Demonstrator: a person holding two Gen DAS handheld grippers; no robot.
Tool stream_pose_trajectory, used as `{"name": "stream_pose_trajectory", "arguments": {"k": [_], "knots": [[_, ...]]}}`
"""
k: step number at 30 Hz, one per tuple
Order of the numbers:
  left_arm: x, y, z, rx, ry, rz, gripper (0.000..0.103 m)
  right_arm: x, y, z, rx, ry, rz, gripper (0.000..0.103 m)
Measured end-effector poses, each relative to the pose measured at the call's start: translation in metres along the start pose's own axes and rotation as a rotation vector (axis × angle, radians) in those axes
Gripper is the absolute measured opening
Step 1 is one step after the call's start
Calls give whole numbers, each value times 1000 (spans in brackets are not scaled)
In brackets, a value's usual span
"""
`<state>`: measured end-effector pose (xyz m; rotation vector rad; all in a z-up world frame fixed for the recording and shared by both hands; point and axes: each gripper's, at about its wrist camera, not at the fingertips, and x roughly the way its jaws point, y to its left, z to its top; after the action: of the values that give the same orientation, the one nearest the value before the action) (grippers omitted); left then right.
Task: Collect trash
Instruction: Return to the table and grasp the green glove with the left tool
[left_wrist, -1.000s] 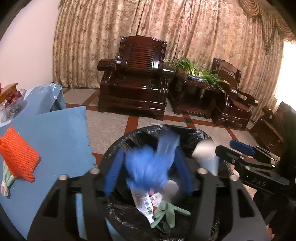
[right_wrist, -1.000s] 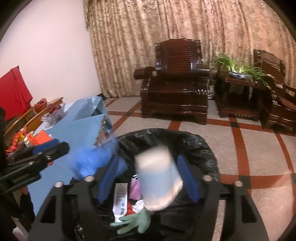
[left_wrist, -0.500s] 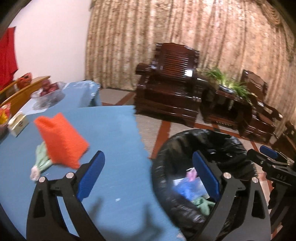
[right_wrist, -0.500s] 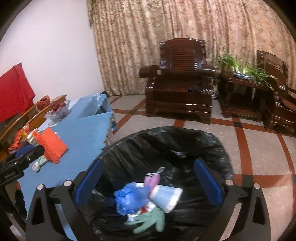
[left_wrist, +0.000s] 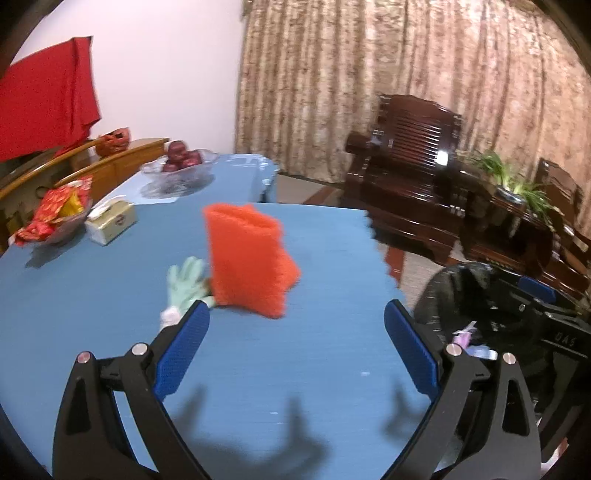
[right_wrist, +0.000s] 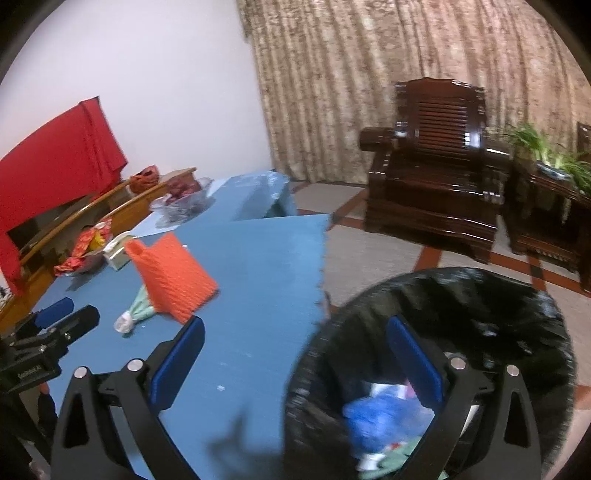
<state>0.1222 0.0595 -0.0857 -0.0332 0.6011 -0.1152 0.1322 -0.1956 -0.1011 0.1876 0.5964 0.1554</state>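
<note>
Your left gripper (left_wrist: 297, 339), right gripper (right_wrist: 295, 354): jaws just opened wide, empty. Ribbed orange foam net (left_wrist: 249, 258) overlaps pale green rubber glove (left_wrist: 186, 282).

We see a matt blue cloth over the table (left_wrist: 295, 369), a rough orange foam net (left_wrist: 247, 258) upon it, and glossy dark wood on the armchair (left_wrist: 410, 177) beyond.

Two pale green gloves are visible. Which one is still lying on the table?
The green glove partly under the orange foam net on the blue table. The other green glove is already inside the black trash bin, beside blue trash.
</note>
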Motion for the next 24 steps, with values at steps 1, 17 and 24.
{"name": "stream_pose_trajectory", "arguments": {"k": [1, 17, 24], "knots": [[1, 10, -1, -6, 1, 17, 93, 6, 7, 1, -7, 3, 9, 97], [50, 107, -7, -90, 57, 192, 93, 88, 78, -3, -108, 75, 98, 97], [94, 123, -15, -99, 133, 186, 83, 120, 94, -12, -129, 116, 102, 97]]}}
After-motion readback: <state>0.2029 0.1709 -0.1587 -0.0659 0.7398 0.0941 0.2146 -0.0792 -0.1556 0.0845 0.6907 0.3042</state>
